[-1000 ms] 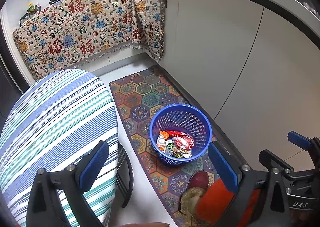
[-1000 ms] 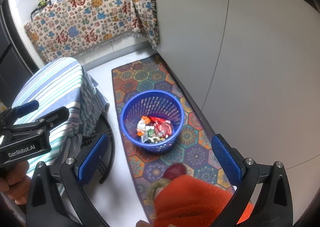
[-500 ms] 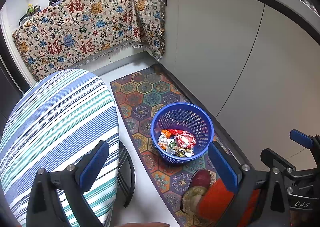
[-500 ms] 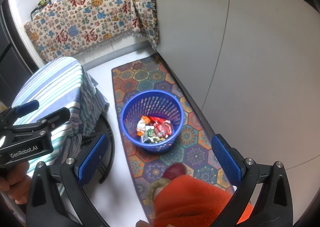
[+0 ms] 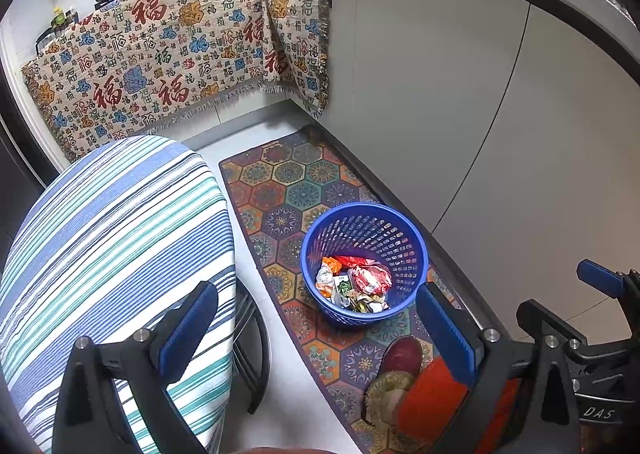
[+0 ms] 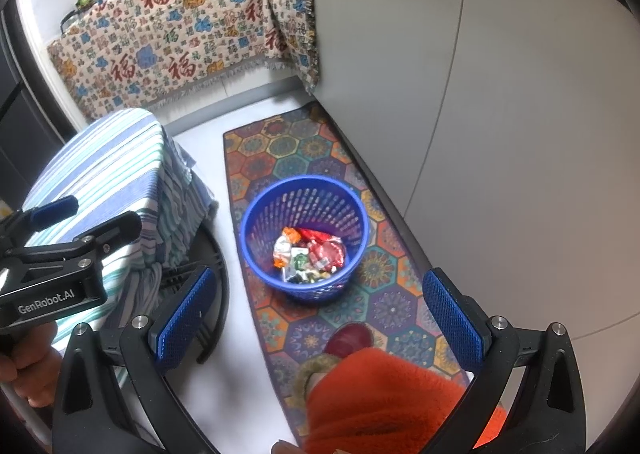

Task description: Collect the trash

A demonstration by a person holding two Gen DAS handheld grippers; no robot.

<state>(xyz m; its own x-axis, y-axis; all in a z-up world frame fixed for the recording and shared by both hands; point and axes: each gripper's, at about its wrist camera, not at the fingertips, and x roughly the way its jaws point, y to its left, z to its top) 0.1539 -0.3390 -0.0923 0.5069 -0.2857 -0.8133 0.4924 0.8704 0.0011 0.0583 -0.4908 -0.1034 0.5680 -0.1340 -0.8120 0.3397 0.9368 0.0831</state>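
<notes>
Floor (image 5: 296, 394) showed as a narrow pale strip down the middle of the left wrist view, hemmed on the left by a table draped in a striped cloth (image 5: 112, 254) and on the right by grey cabinet fronts (image 5: 460, 113). A patterned hexagon rug (image 5: 288, 189) ran along the foot of the cabinets, its long axis going from lower centre up toward the upper middle of the frame, where a fringed cloth with red characters (image 5: 160, 65) hung over the far counter. The black curved table base (image 5: 260, 354) stood at the cloth's lower edge, just beside the rug.

The blue basket (image 5: 362, 262) stood upright on the rug, right of centre, its open mouth facing up and its rim near the cabinet base. Trash wrappers (image 5: 356, 284), red, orange and white, lay heaped at its bottom; in the right wrist view the basket (image 6: 304, 234) sat at centre frame with the wrappers (image 6: 310, 254) inside.

The left gripper (image 5: 320, 334) had its blue-padded fingers spread wide with nothing between them, hovering above the floor and basket. The right gripper (image 6: 316, 318) was likewise spread wide and held nothing. A red slipper (image 6: 348, 340) and an orange sleeve or trouser leg (image 6: 384, 398) filled the lower centre below it.
</notes>
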